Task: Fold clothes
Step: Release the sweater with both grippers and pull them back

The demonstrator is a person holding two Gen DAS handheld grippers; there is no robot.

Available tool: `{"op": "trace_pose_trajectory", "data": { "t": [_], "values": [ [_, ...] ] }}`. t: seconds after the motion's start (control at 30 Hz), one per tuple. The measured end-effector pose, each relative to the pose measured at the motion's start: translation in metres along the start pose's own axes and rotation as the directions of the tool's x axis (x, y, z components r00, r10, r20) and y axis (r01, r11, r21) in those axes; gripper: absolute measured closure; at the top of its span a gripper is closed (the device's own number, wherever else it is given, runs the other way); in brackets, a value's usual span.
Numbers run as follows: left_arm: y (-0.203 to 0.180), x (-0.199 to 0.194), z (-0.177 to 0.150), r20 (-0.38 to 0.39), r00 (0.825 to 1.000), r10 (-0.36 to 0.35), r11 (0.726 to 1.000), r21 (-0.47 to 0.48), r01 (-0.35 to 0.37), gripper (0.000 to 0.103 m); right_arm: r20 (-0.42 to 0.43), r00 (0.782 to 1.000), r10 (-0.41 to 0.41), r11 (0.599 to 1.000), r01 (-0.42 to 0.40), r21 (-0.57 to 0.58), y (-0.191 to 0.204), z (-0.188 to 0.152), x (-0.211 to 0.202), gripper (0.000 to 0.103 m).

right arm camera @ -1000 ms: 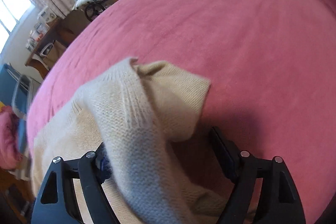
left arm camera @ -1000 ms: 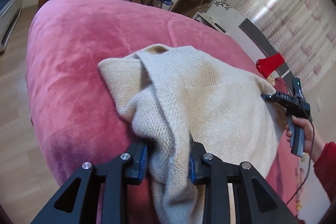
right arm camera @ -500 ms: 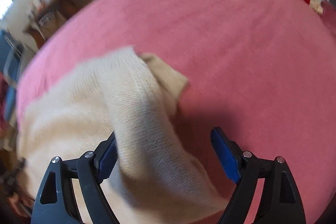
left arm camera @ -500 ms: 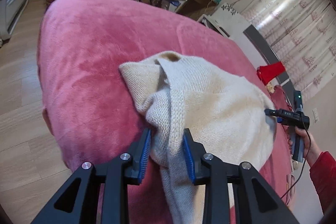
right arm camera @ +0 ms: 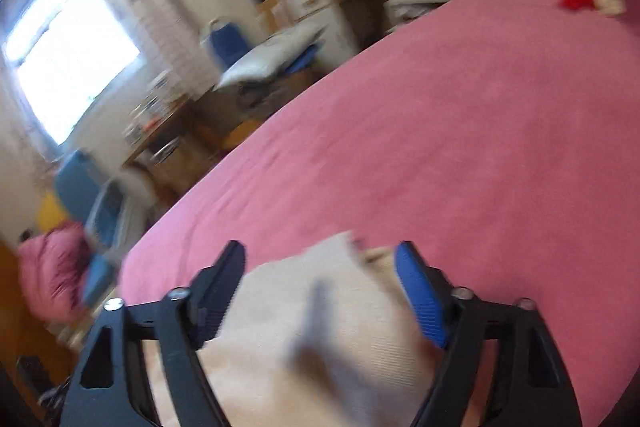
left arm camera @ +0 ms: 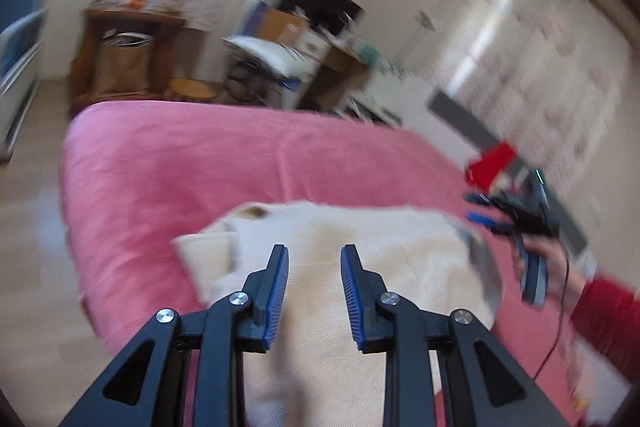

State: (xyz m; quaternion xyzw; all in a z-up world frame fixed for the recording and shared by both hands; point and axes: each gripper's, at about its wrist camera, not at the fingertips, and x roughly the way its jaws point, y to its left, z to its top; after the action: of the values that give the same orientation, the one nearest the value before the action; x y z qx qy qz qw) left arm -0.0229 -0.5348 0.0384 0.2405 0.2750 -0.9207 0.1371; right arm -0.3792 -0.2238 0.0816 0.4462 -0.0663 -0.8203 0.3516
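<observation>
No text, label, brand or number can be read in either view; both are smeared by motion blur, and the boxes and clutter on the far desks show no legible marking.

The left camera is sitting on the left gripper (left arm camera: 312,291), looking close down over the sweater (left arm camera: 360,267) and across the bed (left arm camera: 200,155) to the far wall. The right camera is riding the right gripper (right arm camera: 320,291), facing the window side. Both are seeing the sweater, bed and red cloth (left arm camera: 490,163).
</observation>
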Motion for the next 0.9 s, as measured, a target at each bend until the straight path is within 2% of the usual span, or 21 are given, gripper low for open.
{"op": "trace_pose_trajectory", "data": {
  "t": [0.07, 0.1, 0.17, 0.2, 0.23, 0.27, 0.3, 0.37, 0.43, 0.5, 0.57, 0.67, 0.73, 0.83, 0.9],
  "values": [
    [-0.005, 0.024, -0.005, -0.058, 0.998, 0.031, 0.998, 0.050, -0.029, 0.077, -0.108, 0.993, -0.052, 0.998, 0.049, -0.029, 0.005, -0.007, 0.032, 0.040],
    [-0.004, 0.033, -0.010, -0.080, 0.992, 0.093, 0.994, 0.072, -0.087, 0.077, -0.133, 0.987, -0.093, 0.995, 0.089, -0.037, 0.004, -0.010, 0.046, 0.040],
    [0.011, 0.044, -0.024, -0.118, 0.971, 0.205, 0.977, 0.084, -0.196, 0.077, -0.139, 0.983, -0.124, 0.992, 0.119, -0.046, 0.004, -0.018, 0.062, 0.034],
    [0.021, 0.040, -0.035, -0.134, 0.969, 0.205, 0.978, 0.066, -0.198, 0.084, -0.140, 0.981, -0.134, 0.990, 0.128, -0.050, 0.003, -0.021, 0.070, 0.026],
    [0.031, 0.036, -0.045, -0.150, 0.967, 0.204, 0.979, 0.049, -0.199, 0.084, -0.141, 0.978, -0.156, 0.986, 0.145, -0.084, 0.008, -0.022, 0.080, 0.014],
    [0.029, 0.032, -0.048, -0.133, 0.968, 0.212, 0.976, 0.073, -0.204, 0.084, -0.152, 0.969, -0.194, 0.973, 0.170, -0.157, 0.018, -0.025, 0.088, 0.008],
    [0.028, 0.029, -0.051, -0.117, 0.969, 0.220, 0.973, 0.098, -0.209, 0.084, -0.164, 0.958, -0.237, 0.951, 0.194, -0.241, 0.031, -0.030, 0.095, 0.003],
    [0.024, 0.027, -0.050, -0.116, 0.966, 0.231, 0.968, 0.124, -0.217, 0.084, -0.163, 0.938, -0.306, 0.903, 0.232, -0.361, 0.050, -0.035, 0.102, 0.003],
    [0.026, 0.022, -0.048, -0.119, 0.967, 0.224, 0.972, 0.102, -0.212, 0.084, -0.100, 0.958, -0.268, 0.930, 0.230, -0.287, 0.046, -0.026, 0.081, 0.004],
    [0.033, 0.017, -0.045, -0.132, 0.969, 0.209, 0.977, 0.060, -0.202, 0.084, 0.015, 0.979, -0.204, 0.964, 0.203, -0.173, 0.034, -0.017, 0.043, 0.004],
    [0.040, 0.011, -0.042, -0.144, 0.971, 0.193, 0.981, 0.019, -0.193, 0.084, 0.108, 0.973, -0.203, 0.972, 0.214, -0.100, 0.023, -0.014, 0.009, 0.004],
    [0.046, -0.001, -0.035, -0.156, 0.970, 0.187, 0.980, -0.038, -0.195, 0.083, 0.097, 0.962, -0.255, 0.964, 0.260, -0.049, 0.009, -0.020, -0.016, 0.004],
    [0.044, -0.009, -0.027, -0.178, 0.955, 0.236, 0.966, -0.065, -0.251, 0.078, 0.100, 0.958, -0.268, 0.962, 0.272, -0.033, 0.009, -0.030, -0.035, 0.004],
    [0.032, -0.013, -0.018, -0.207, 0.938, 0.279, 0.952, -0.071, -0.299, 0.073, 0.081, 0.976, -0.203, 0.979, 0.203, 0.011, 0.027, -0.054, -0.067, 0.004],
    [0.019, -0.015, -0.014, -0.226, 0.918, 0.327, 0.938, -0.045, -0.345, 0.072, 0.055, 0.972, -0.230, 0.973, 0.230, 0.005, 0.051, -0.069, -0.066, 0.003]
  ]
}}
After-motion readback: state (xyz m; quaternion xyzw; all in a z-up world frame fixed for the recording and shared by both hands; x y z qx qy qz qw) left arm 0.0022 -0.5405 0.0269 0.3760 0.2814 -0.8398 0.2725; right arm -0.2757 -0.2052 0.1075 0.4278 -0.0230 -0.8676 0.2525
